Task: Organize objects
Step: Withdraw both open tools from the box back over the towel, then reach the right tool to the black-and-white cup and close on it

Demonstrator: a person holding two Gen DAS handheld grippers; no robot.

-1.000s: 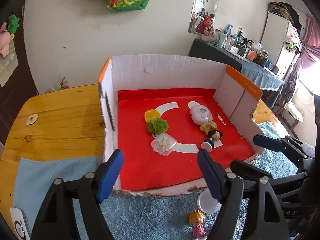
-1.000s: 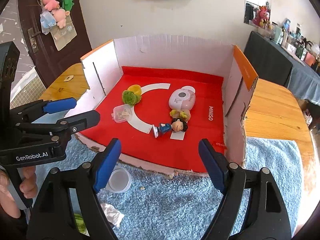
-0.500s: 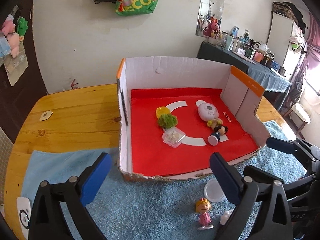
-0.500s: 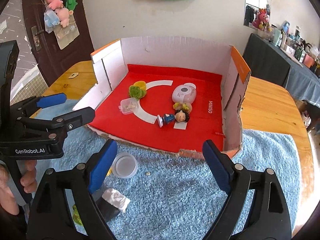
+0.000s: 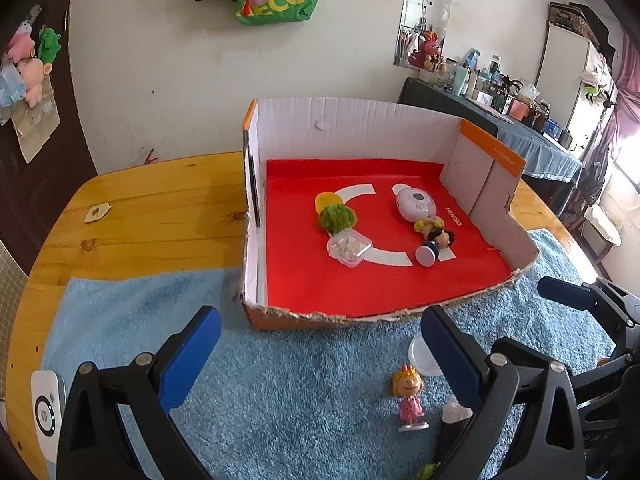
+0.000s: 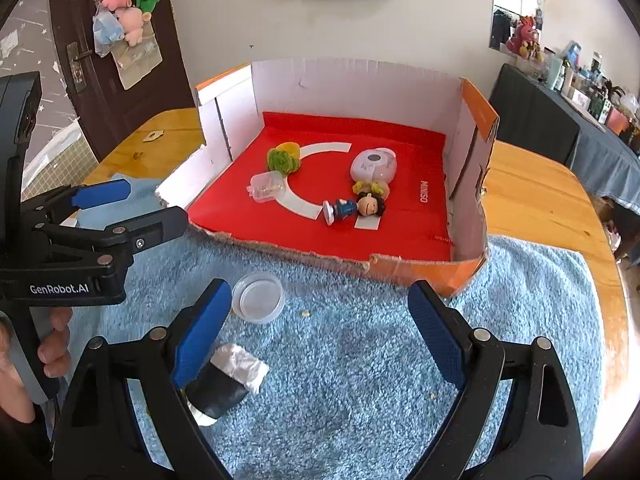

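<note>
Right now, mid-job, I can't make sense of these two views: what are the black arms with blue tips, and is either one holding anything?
No robot here: a person holds two hand-held grippers, each with a camera looking along its jaws. One view looks past the left gripper, the other past the right gripper. Both have just been opening and hold nothing. Ahead, a cardboard box holds small toys. On the blue towel wait a clear round lid, a standing pink figurine and a black-and-white wrapped item.

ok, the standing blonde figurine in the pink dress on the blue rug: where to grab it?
Pinch the pink-dress figurine across its big round head, coming from above. It stands upright on a small base with a narrow body, so a side push could tip it.
</note>
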